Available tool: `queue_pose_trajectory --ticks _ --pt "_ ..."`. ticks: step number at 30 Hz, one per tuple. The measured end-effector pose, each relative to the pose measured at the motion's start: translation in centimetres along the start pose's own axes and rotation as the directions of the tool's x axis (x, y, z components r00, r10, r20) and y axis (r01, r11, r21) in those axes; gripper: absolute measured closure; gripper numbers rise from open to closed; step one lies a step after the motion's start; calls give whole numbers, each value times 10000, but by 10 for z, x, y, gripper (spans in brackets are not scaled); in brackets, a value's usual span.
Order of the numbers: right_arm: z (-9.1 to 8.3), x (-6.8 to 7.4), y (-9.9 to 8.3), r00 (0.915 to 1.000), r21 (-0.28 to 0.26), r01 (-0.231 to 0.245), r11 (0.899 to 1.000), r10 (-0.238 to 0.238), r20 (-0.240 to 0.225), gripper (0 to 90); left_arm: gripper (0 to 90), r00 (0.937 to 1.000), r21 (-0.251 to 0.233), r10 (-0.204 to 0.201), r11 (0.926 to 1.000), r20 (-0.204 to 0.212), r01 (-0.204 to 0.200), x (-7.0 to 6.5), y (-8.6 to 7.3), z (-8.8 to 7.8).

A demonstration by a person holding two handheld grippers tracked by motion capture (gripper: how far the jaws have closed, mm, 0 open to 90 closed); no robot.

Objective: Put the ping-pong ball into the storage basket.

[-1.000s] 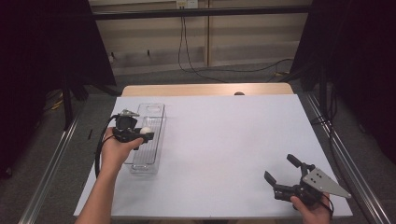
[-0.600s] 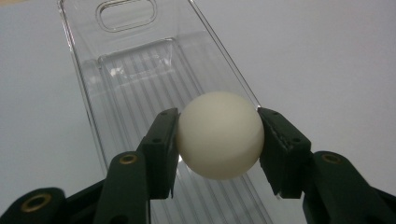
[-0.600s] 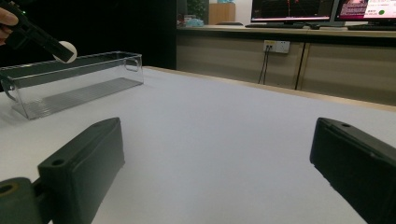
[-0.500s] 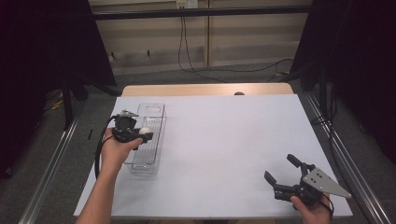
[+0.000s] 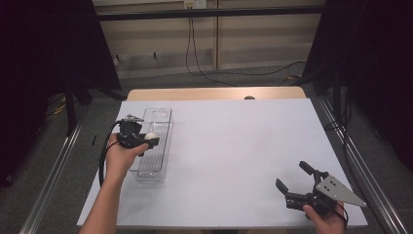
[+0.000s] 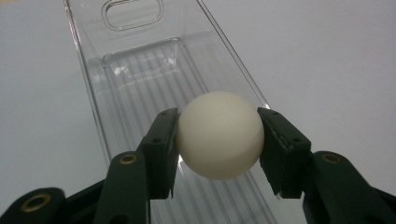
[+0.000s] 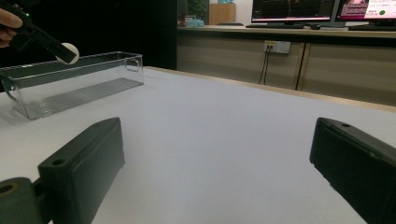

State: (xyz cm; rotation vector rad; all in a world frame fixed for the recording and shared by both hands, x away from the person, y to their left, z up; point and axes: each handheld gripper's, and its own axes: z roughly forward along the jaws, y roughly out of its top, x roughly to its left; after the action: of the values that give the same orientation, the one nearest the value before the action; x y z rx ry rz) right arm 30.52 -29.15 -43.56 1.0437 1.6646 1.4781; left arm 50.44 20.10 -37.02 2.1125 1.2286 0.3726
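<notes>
At the near right corner of the white table (image 5: 234, 146), the right gripper (image 5: 296, 178) rests low over the surface in the person's hand, its jaws spread wide with nothing between them. In the right gripper view the two black jaws stand far apart at either side, with bare tabletop between.

Farther in and on the left side, the left gripper (image 5: 152, 138) is held above a long clear plastic tray (image 5: 160, 146) that lies lengthwise near the table's left edge, running from near to far. Its jaws are clamped on a white ball (image 6: 219, 134), one pad pressing each side; the ball sits above the tray's ribbed floor, about midway along its length, and does not touch the floor as far as the left gripper view shows. The right gripper view shows the ball above the tray's rim. The tray's far end has a cut-out handle slot (image 6: 133, 13).

Beyond the table's far edge a black cable (image 5: 195, 53) hangs down a wooden wall panel.
</notes>
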Motion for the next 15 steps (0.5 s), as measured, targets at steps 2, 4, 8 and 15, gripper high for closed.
queue_pose_trajectory --ticks 2,4,8,15 --pt "0 0 0 10000 -9 -16 10000 17 13 26 511 10000 -28 12 10000 -29 -12 0 0 1" --pt "0 0 0 10000 6 -27 10000 27 7 26 511 10000 -61 -30 10000 -10 30 0 0 1" --pt "0 0 0 10000 -9 -10 10000 10 9 26 511 9999 60 41 10000 -127 -41 1 0 1" --pt "0 0 0 10000 2 -18 10000 18 -5 26 511 9997 -71 -184 9998 -133 183 3 -3 6"
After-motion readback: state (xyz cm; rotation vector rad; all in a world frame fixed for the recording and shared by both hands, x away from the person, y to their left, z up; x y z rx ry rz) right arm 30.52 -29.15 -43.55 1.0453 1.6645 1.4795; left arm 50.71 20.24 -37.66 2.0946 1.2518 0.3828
